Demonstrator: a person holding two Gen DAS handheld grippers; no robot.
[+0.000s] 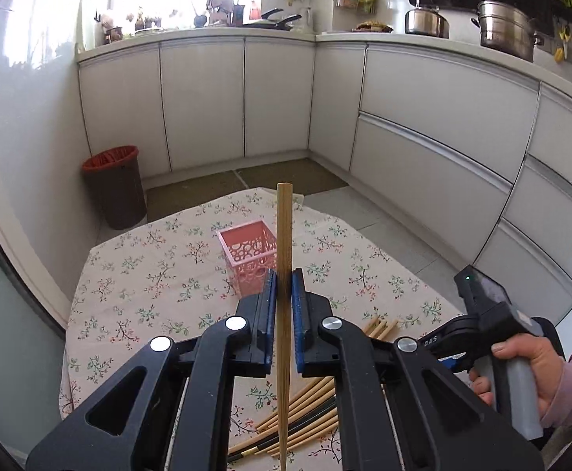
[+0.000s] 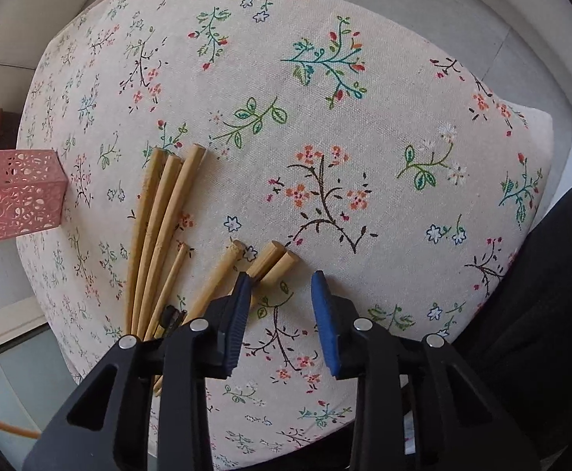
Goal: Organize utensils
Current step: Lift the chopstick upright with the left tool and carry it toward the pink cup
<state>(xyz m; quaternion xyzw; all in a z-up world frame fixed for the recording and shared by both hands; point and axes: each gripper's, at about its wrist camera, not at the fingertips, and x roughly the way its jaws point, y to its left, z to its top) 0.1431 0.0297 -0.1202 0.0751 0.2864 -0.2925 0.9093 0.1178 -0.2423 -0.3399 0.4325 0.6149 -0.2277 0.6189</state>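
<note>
My left gripper (image 1: 284, 274) is shut on one bamboo chopstick (image 1: 284, 231), which stands upright between the blue pads, above the floral tablecloth (image 1: 148, 274). Just beyond it stands the pink cut-out basket (image 1: 248, 253), seemingly with nothing in it. Several loose bamboo chopsticks (image 1: 309, 420) and a black one (image 1: 262, 445) lie under the gripper. My right gripper (image 2: 282, 278) points down at the cloth with its jaws partly apart and only cloth between the pads. Its left pad (image 2: 240, 306) is beside the thick ends of two chopsticks (image 2: 276, 263). More chopsticks (image 2: 160, 227) fan out to the left, and the pink basket (image 2: 24, 196) is at the far left.
A brown bin with a red rim (image 1: 115, 184) stands on the floor beyond the table's far left corner. White kitchen cabinets (image 1: 207, 98) run behind it. A hand (image 1: 521, 369) holds the right gripper's handle at right. Dark clothing (image 2: 552, 294) borders the table's right edge.
</note>
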